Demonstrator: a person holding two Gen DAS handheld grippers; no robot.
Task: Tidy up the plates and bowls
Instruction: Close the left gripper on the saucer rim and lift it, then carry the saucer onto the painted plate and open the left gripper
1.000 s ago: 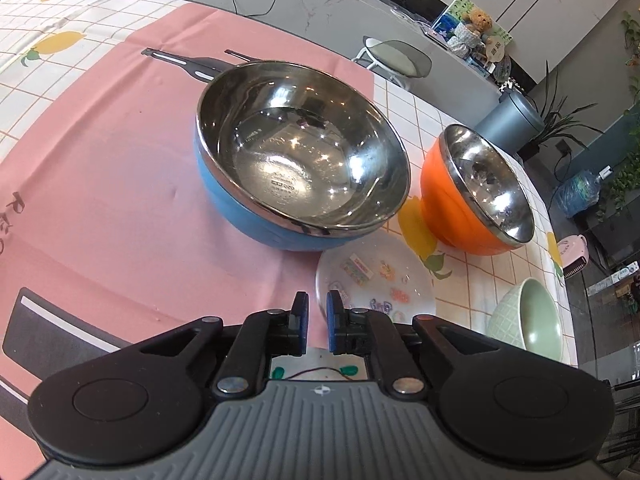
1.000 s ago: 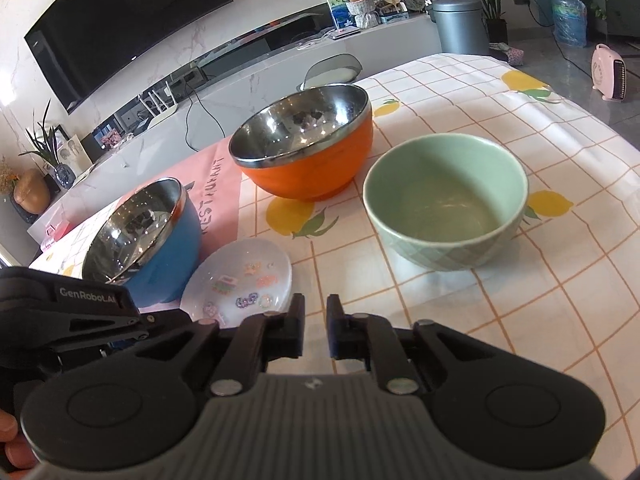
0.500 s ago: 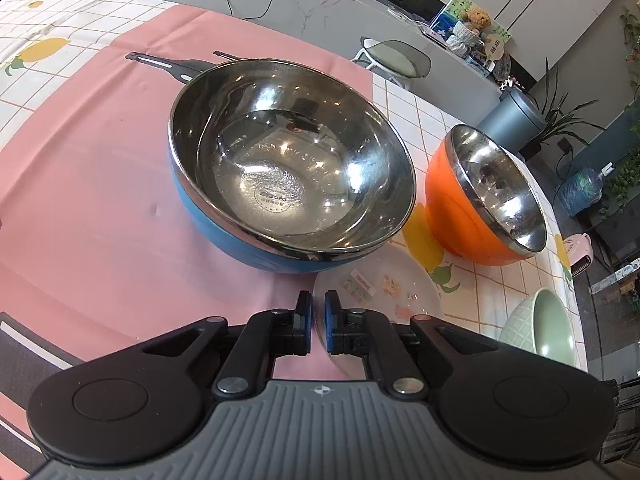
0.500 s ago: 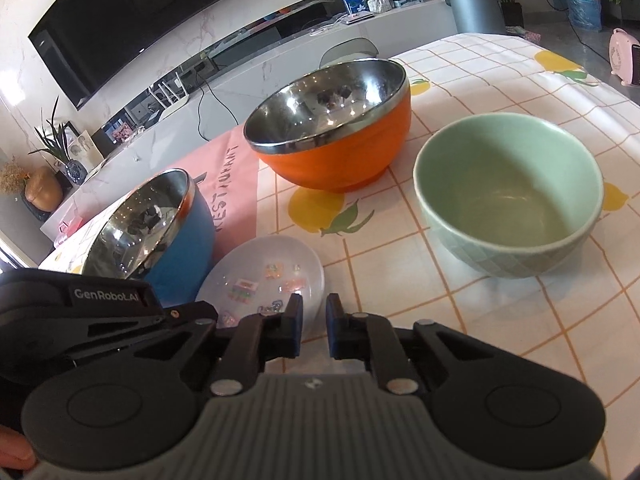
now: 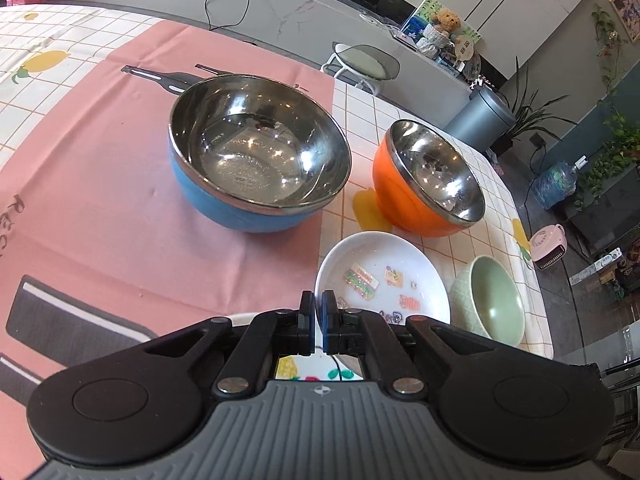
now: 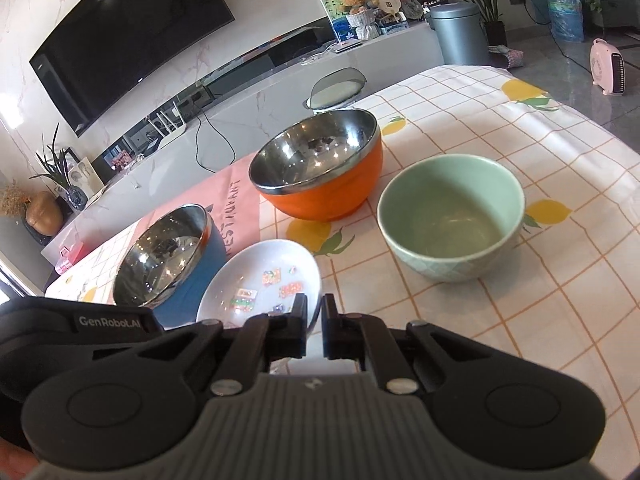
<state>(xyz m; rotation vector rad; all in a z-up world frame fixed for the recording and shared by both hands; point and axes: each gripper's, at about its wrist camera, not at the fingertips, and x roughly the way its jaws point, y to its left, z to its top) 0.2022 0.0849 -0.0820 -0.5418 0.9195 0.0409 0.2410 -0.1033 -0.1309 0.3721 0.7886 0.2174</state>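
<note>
A white plate with small coloured pictures (image 5: 384, 276) lies on the table just ahead of both grippers; it also shows in the right wrist view (image 6: 260, 280). My left gripper (image 5: 318, 312) is shut at the plate's near left rim; whether it pinches the rim I cannot tell. My right gripper (image 6: 314, 314) is shut and empty at the plate's near right edge. Beyond stand a blue steel bowl (image 5: 256, 168), an orange steel bowl (image 5: 424, 184) and a green ceramic bowl (image 6: 450, 216), all upright and empty.
A pink mat (image 5: 92, 168) covers the left of the table, a checked lemon cloth (image 6: 540, 160) the right. A second plate with fruit print (image 5: 304, 370) lies under the left gripper. The table's far edge drops to a stool (image 5: 364, 62) and floor.
The left gripper pulled back and to the right, so the picture plate is now in full view. The right view lifted and drew back slightly from the green bowl. Both stayed shut.
</note>
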